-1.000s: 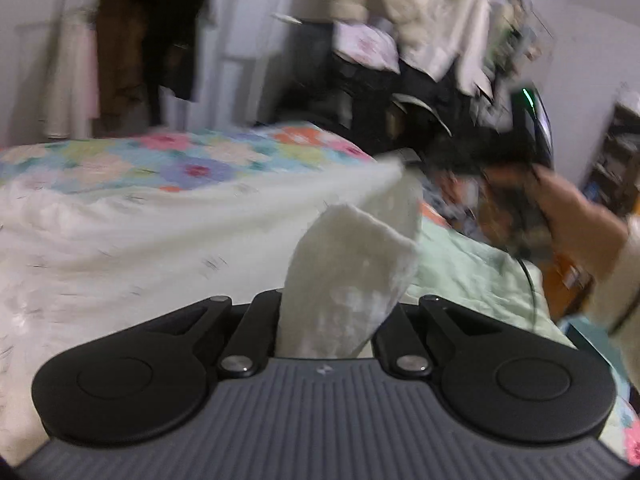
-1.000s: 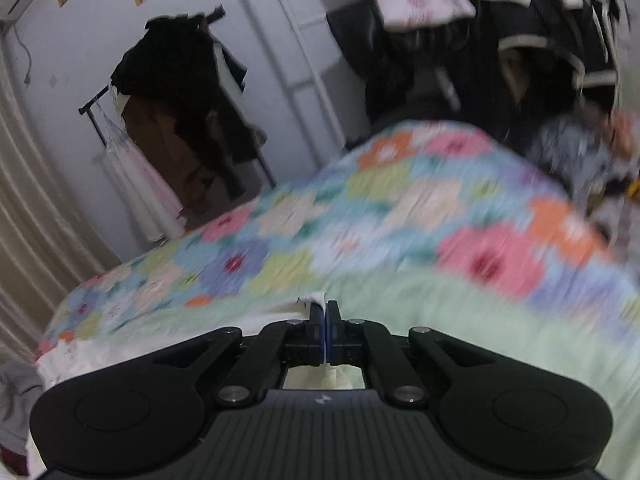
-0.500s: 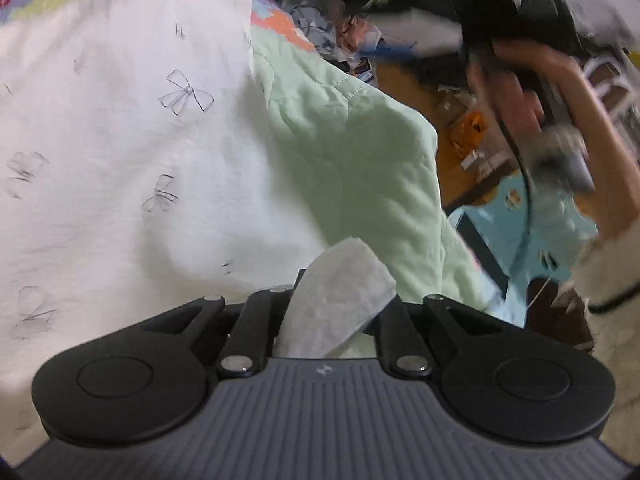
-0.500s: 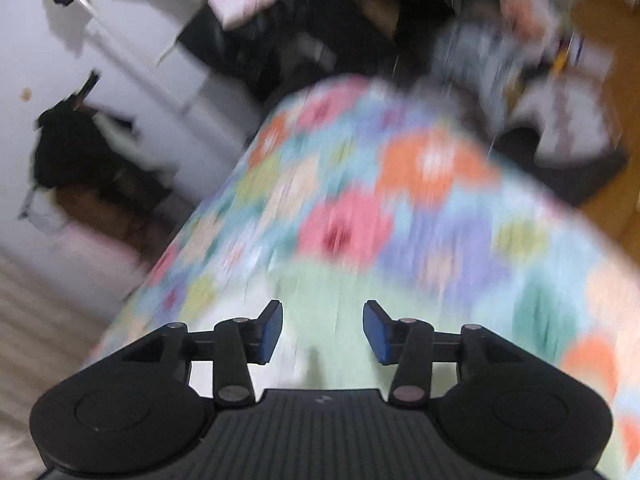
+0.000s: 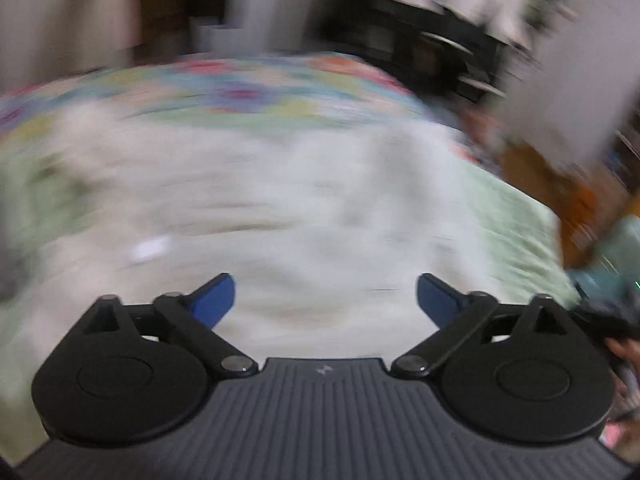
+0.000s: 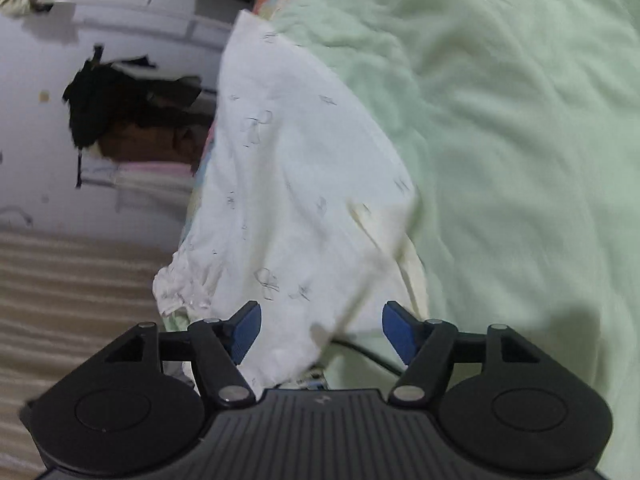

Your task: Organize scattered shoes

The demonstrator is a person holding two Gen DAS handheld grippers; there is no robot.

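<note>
No shoe shows in either view. A white cloth printed with small bows (image 6: 288, 168) lies spread on a pale green blanket (image 6: 500, 140) on the bed. My right gripper (image 6: 322, 320) hovers low over the cloth's near edge. Its jaws are opening; cloth lies between the blue pads (image 6: 248, 324), but they do not press on it. The left wrist view is heavily blurred. There my left gripper (image 5: 326, 292) is opening very wide above the white cloth (image 5: 320, 208), with nothing between its fingers.
A floral quilt (image 5: 240, 88) covers the far part of the bed. Dark clothes hang on a rack (image 6: 120, 100) by the white wall. A black cable (image 6: 372, 356) runs under the right gripper. A person's hand (image 5: 624, 346) shows at the right edge.
Both grippers have let go of the white cloth and opened, the left from a grip on a bunched fold. The right view has rolled and dropped toward the bed. The left swung sideways.
</note>
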